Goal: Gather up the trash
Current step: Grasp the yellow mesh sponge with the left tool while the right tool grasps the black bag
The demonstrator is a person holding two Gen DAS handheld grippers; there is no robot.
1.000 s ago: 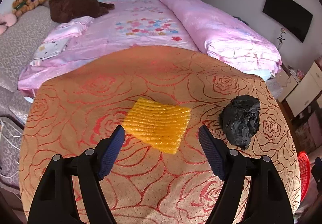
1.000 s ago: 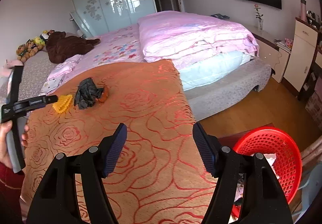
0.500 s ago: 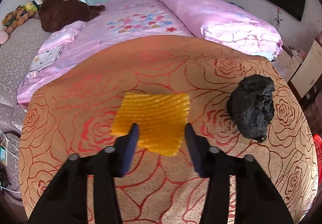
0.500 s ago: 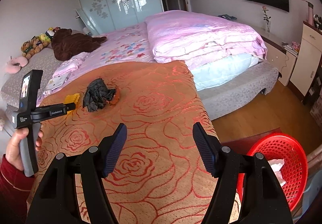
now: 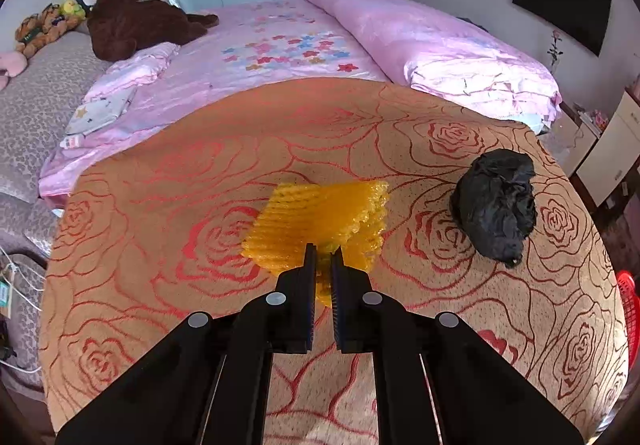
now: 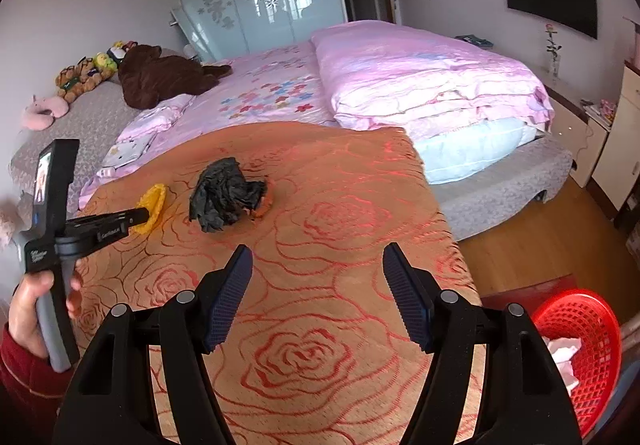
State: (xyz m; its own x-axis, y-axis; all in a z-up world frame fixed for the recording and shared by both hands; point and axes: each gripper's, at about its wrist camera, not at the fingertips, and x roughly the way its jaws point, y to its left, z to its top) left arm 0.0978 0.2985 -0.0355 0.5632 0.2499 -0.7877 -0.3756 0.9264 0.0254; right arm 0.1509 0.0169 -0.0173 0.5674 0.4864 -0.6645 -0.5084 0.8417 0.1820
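Yellow foam wrapper (image 5: 320,221): pinched at its near edge by the left gripper (image 5: 323,257).
Right gripper (image 6: 318,285): spread wide, holding nothing.
Advice: lift gently, keep the pinch firm, carry right toward the red basket (image 6: 580,329).

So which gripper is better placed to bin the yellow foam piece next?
Left. The left gripper is shut on the yellow foam piece, which is bunched up between its fingers. The right gripper is open and holds nothing, though it is nearer the red basket beside the table.

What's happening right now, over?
Left gripper clamped on yellow foam sheet, edge lifted. Right gripper open, empty. Black bag on table; red basket on floor, nothing blocking.
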